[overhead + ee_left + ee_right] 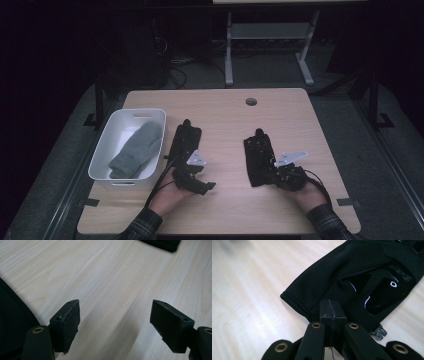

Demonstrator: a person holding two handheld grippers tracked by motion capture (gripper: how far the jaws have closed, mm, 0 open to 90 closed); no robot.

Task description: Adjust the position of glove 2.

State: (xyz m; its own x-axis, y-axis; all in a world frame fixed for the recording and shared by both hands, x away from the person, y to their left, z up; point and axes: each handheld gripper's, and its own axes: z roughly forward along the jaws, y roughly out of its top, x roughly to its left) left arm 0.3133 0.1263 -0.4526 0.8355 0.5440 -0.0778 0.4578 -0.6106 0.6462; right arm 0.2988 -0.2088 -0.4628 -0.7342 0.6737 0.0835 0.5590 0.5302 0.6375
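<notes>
Black gloves lie under both low-held grippers: left gripper (115, 322) gapes wide over bare counter (112, 277), right gripper (331, 315) pressed closed against its glove (352, 282). Beside the left, a white bin (107, 135) holds a grey mitten (137, 150).

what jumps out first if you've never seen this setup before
Two black gloves lie flat on the pale wooden table: the left black glove ahead of the left gripper, whose jaws stand wide open over bare wood, and the right black glove under the right gripper, whose jaws are pressed together at its cuff. At the table's left edge, a white plastic bin holds a grey knitted mitten.
</notes>
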